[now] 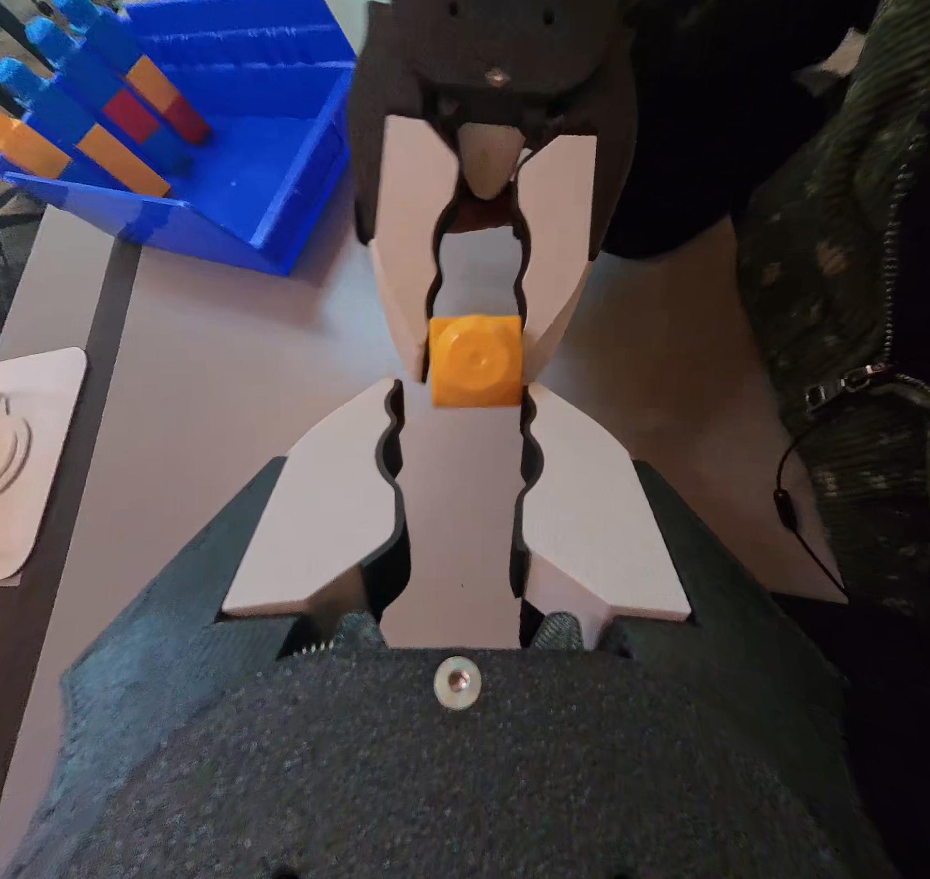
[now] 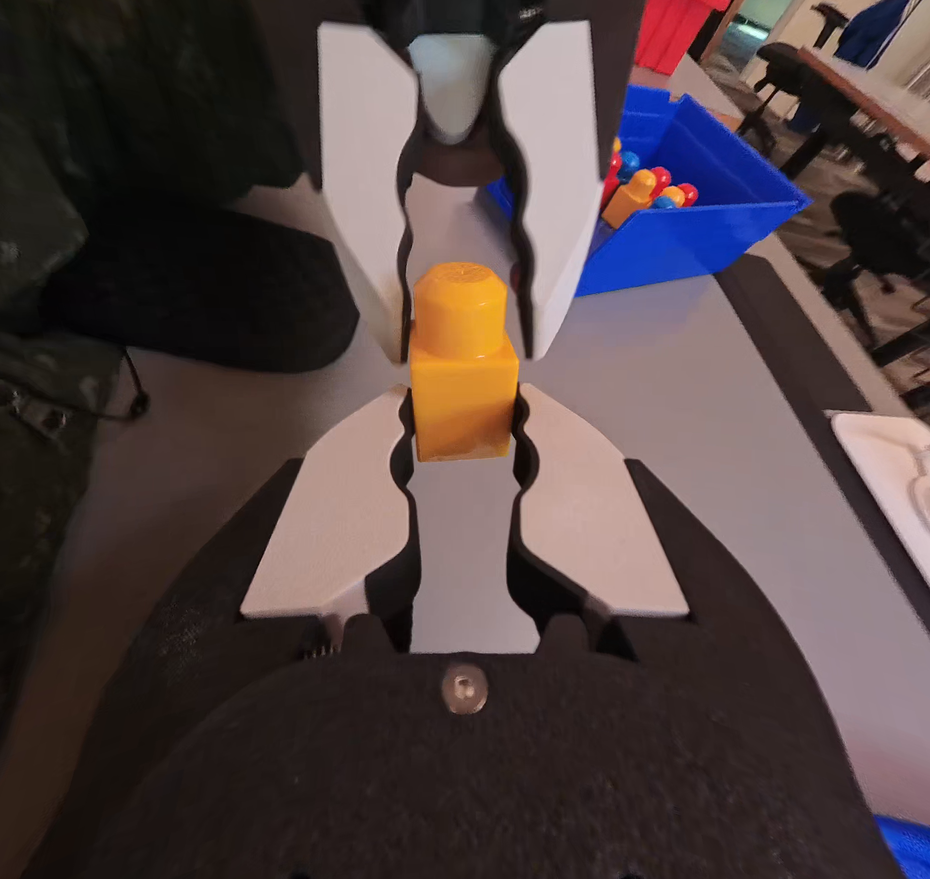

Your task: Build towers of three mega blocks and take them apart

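Right gripper pinching small orange plastic block, left gripper slightly open facing it, grey tabletop, blue plastic bin half hidden, office chairs blurry behind

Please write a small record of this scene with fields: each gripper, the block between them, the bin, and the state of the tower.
left gripper: open, tips beside the block's stud, not clamping
right gripper: shut on the orange block's body
orange block: single, stud pointing towards the left gripper
blue bin: on the table, beyond the grippers
blocks in bin: red, blue and orange, several stacked
tower: none between the grippers, only one block
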